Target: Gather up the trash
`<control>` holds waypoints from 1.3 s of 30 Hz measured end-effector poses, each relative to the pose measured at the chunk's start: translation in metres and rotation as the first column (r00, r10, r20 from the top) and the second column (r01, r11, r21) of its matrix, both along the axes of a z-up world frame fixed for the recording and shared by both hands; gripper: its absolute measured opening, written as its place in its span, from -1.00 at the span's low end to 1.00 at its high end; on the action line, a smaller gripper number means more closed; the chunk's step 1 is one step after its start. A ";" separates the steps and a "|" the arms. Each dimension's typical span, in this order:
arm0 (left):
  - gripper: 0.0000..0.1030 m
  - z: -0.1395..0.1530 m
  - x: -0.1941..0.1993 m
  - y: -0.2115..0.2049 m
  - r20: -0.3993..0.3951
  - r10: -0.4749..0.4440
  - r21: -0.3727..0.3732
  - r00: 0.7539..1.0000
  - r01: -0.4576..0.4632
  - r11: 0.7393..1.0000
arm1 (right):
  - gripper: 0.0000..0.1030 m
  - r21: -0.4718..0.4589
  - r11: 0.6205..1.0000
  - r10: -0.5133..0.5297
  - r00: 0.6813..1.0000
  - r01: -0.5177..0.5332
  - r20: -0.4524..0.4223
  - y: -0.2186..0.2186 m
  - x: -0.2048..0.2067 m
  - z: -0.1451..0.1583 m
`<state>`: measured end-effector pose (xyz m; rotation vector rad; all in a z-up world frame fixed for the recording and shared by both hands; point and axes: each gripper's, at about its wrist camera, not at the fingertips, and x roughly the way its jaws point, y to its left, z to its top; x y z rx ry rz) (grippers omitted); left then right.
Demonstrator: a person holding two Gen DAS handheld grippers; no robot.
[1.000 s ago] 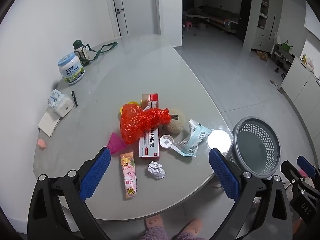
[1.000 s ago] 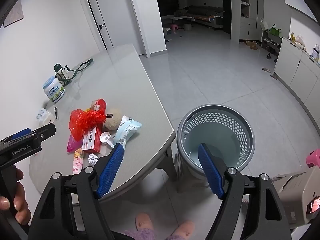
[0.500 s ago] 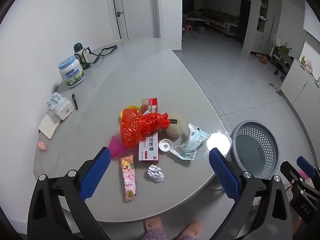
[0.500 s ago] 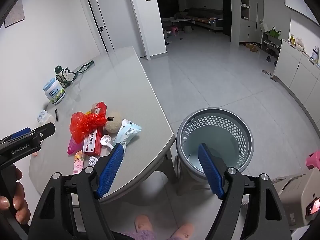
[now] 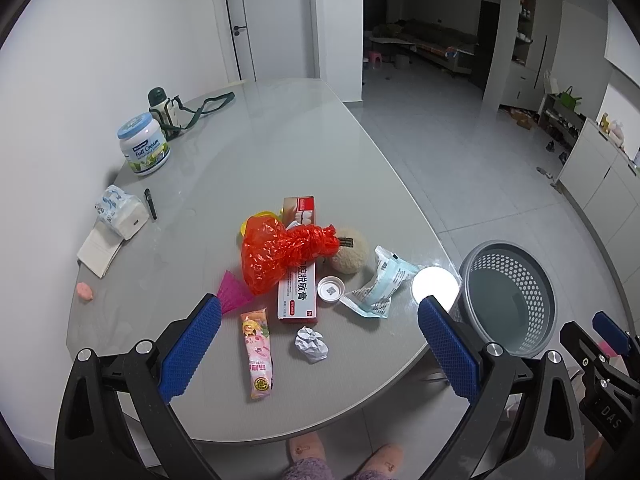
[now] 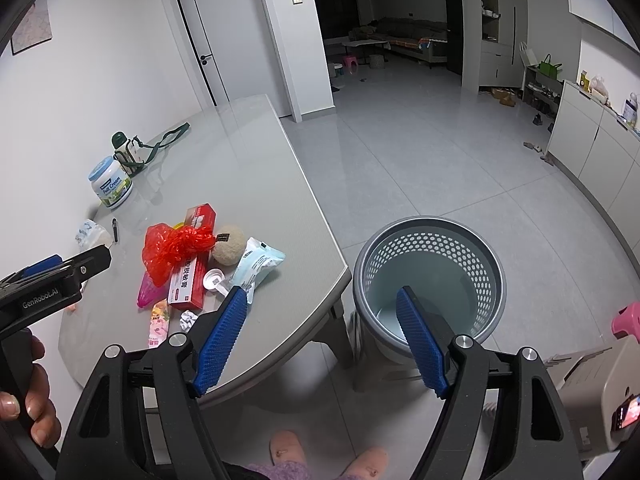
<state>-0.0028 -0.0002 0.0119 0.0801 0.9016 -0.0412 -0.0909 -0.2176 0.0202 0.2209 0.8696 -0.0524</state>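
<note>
Grey floor tiles run back to a dim living area, and a rounded grey table stands against the white wall. From the left wrist camera, the left gripper hovers above the near table edge, its blue-padded fingers spread wide with nothing between them. Below it the litter lies in a cluster: a knotted red plastic bag resting over a red-and-white toothpaste box, a beige fuzzy ball just beside the bag's knot, a white cap, a pale blue wrapper, a crumpled paper ball, a pink snack packet and a pink fan-shaped piece. Farther back stand a milk powder tub, a green-capped bottle with a strap, a tissue pack and a black pen. A grey perforated waste basket sits on the floor just off the table's right edge. From the right wrist camera, the right gripper is also wide apart and carrying nothing, held over the gap between the table corner and the basket, whose inside looks bare. A hand grips the left tool's handle at the left edge, and pink slippers show at the bottom.
</note>
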 end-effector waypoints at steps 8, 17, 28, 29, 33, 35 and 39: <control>0.88 0.001 -0.002 0.001 0.003 -0.001 -0.001 1.000 0.001 1.000 | 0.43 0.001 1.000 0.003 1.000 -0.003 0.003 0.000 -0.001 0.000; 0.88 0.002 -0.005 0.001 0.006 0.000 0.000 1.000 0.000 1.000 | 0.43 0.001 1.000 0.003 1.000 -0.003 0.006 0.000 -0.002 0.002; 0.88 0.003 -0.007 0.003 0.008 -0.004 0.001 1.000 0.004 1.000 | 0.43 0.000 1.000 0.003 1.000 -0.003 0.009 0.001 -0.003 0.003; 0.88 0.004 -0.008 0.004 0.009 -0.002 -0.001 1.000 0.003 1.000 | 0.43 0.000 1.000 0.003 1.000 -0.003 0.009 0.001 -0.004 0.003; 0.88 0.006 -0.009 0.006 0.009 -0.003 -0.002 1.000 0.003 1.000 | 0.43 0.000 1.000 0.003 1.000 -0.003 0.009 0.001 -0.004 0.003; 0.88 0.007 -0.009 0.008 0.009 -0.004 -0.002 1.000 0.004 1.000 | 0.43 0.000 1.000 0.003 1.000 -0.003 0.009 0.001 -0.004 0.003; 0.88 0.008 -0.009 0.010 0.007 -0.003 -0.001 1.000 0.003 1.000 | 0.43 0.001 1.000 0.005 1.000 -0.005 0.009 0.001 -0.005 0.005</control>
